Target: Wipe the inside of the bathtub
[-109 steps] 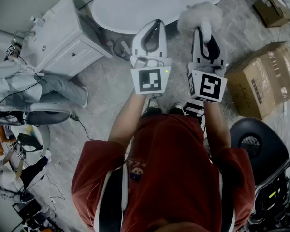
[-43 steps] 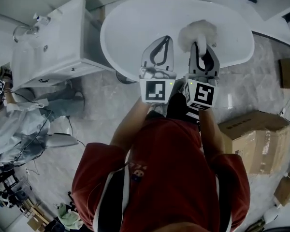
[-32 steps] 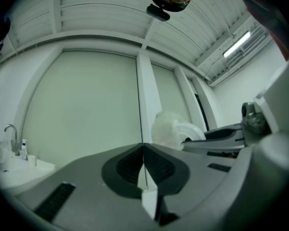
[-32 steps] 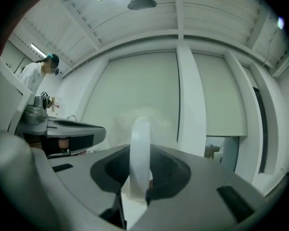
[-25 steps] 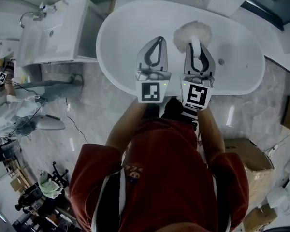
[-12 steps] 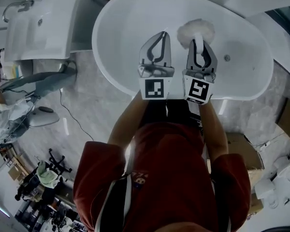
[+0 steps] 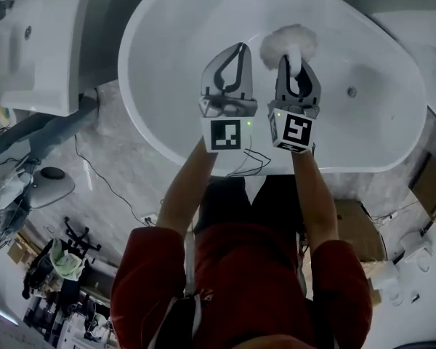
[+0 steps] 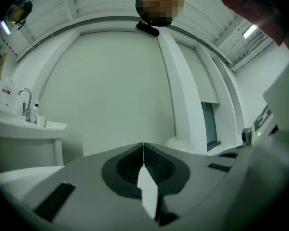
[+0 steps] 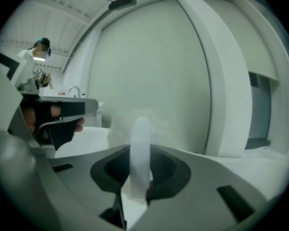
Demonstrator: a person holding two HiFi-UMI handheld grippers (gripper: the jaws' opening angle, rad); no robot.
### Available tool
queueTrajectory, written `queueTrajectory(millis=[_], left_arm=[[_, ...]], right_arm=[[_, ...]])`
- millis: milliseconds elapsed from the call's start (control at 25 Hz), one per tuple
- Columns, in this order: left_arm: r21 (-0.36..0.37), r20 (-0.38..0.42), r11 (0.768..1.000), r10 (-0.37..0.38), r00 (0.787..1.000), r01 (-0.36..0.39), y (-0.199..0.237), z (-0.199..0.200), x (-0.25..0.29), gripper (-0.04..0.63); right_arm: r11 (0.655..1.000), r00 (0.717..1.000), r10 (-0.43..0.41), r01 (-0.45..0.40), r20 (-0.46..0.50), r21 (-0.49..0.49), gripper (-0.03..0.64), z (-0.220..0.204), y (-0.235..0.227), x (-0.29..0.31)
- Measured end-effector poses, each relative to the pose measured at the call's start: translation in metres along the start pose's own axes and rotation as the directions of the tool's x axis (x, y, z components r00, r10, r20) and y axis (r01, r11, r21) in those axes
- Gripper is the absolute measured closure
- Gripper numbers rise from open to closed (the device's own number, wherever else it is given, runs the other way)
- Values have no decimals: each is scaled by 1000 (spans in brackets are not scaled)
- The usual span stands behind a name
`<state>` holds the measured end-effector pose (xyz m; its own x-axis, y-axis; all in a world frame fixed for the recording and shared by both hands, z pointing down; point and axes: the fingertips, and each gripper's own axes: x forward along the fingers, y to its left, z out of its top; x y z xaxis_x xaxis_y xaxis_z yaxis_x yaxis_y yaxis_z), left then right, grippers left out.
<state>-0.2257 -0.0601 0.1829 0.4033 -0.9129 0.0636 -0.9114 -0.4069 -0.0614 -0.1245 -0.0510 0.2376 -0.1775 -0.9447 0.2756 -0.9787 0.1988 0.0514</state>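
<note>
A white oval bathtub (image 7: 167,122) fills the upper half of the head view, its drain (image 7: 352,91) at the right. Both grippers hang over its inside. My right gripper (image 7: 294,59) is shut on the white handle (image 9: 140,150) of a fluffy white duster (image 7: 289,41), whose head points toward the tub's far wall. In the right gripper view the duster's fluff (image 9: 123,124) shows behind the handle. My left gripper (image 7: 239,47) is just left of it, jaws pressed together with nothing between them (image 8: 143,148).
A white vanity with a sink (image 7: 29,42) stands left of the tub; its faucet (image 8: 23,100) shows in the left gripper view. Cardboard boxes (image 7: 429,187) lie at the right on the marble floor. A cable (image 7: 102,177) trails across the floor at the left.
The person has walked up to the tub. Both grippers now reach farther over its inside, the duster still held in the right one.
</note>
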Motion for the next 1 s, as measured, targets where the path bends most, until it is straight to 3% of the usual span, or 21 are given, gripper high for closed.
queueTrajectory(millis=[80, 480, 680, 840, 1000], left_arm=[[-46, -1, 999, 29, 1000, -29, 8, -26, 7, 578], [-70, -36, 987, 142, 989, -144, 30, -158, 51, 578], [-107, -70, 972, 201, 977, -208, 17, -244, 78, 578], [-110, -101, 974, 190, 977, -200, 1, -311, 85, 578], [-97, -110, 977, 179, 978, -189, -7, -345, 90, 578]], right_arm=[[1000, 1000, 11, -11, -1, 0, 526, -21, 7, 18], [996, 995, 86, -85, -44, 29, 526, -165, 20, 121], [996, 989, 83, -80, -122, 28, 526, -269, -6, 164], [996, 985, 80, -73, -154, 48, 526, -342, -16, 198], [996, 980, 65, -51, -191, 78, 526, -396, -25, 232]])
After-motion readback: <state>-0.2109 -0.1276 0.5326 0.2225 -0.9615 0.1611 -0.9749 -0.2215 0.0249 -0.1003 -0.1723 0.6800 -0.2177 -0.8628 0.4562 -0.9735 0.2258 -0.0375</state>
